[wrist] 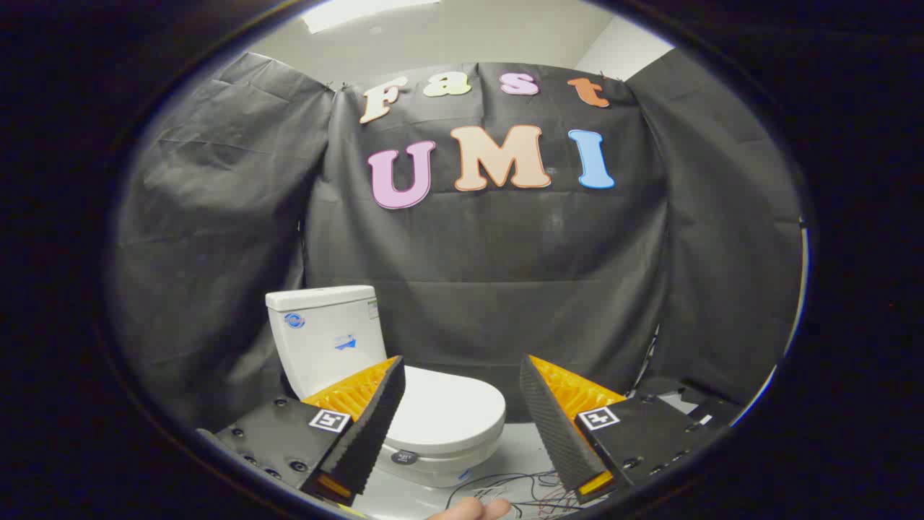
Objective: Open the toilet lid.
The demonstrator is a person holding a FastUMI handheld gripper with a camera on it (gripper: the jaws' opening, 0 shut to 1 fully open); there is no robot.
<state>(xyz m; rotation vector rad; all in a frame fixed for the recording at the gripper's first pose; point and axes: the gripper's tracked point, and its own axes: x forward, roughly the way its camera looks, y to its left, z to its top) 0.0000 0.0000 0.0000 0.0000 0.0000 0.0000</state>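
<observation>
A white toilet (404,390) stands ahead on the floor, its tank (325,332) at the back left against the black cloth wall. The lid (447,415) lies flat and closed over the bowl. My gripper (462,372) hovers above and in front of it, open, with nothing between the fingers. The left finger (372,426) overlaps the near left part of the lid in view; the right finger (556,426) sits to the right of the bowl. The lid's front rim shows in the gap between them, some way beyond the tips.
Black cloth walls close in behind and on both sides of the toilet. Loose wires (520,491) lie on the pale floor in front of the bowl. Part of a person's hand (469,510) shows below the fingers.
</observation>
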